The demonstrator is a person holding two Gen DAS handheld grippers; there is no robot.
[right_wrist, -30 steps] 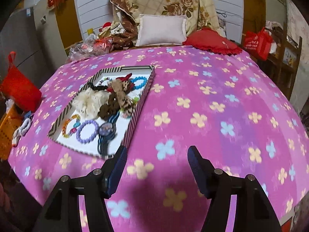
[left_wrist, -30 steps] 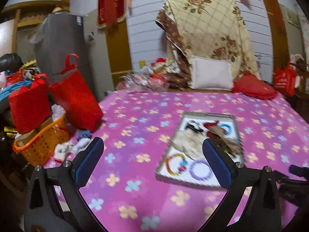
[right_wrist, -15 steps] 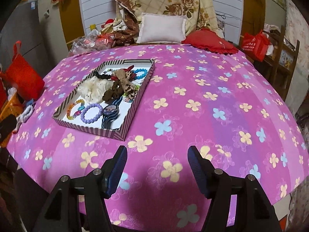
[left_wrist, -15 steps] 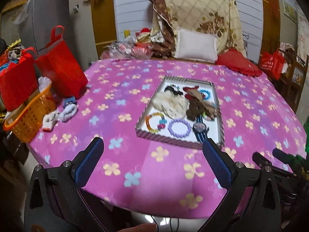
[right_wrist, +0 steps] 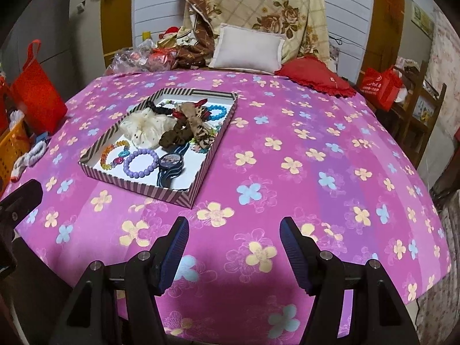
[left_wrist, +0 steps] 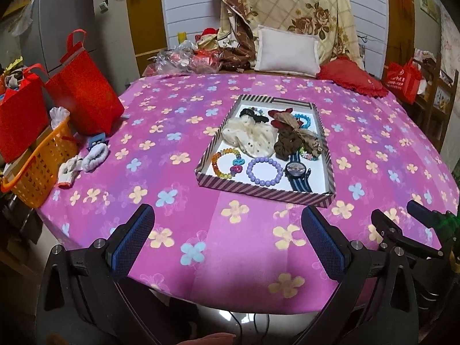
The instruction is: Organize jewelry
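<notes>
Tablecloth [left_wrist: 201, 207], pink and flowered, is carrying a striped tray [left_wrist: 258, 189] holding scrunchies, a watch [left_wrist: 297, 169] and a purple bracelet [left_wrist: 264, 171]. Left gripper [left_wrist: 227, 230] and right gripper [right_wrist: 234, 238] are hovering near the table's front edge, jaws gaping, gripping nothing.

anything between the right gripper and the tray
Nothing: only bare flowered cloth lies between the right gripper and the tray, as the right wrist view shows.

Both wrist views angled down, sharing striped tray [left_wrist: 266, 191] [right_wrist: 138, 187]
</notes>
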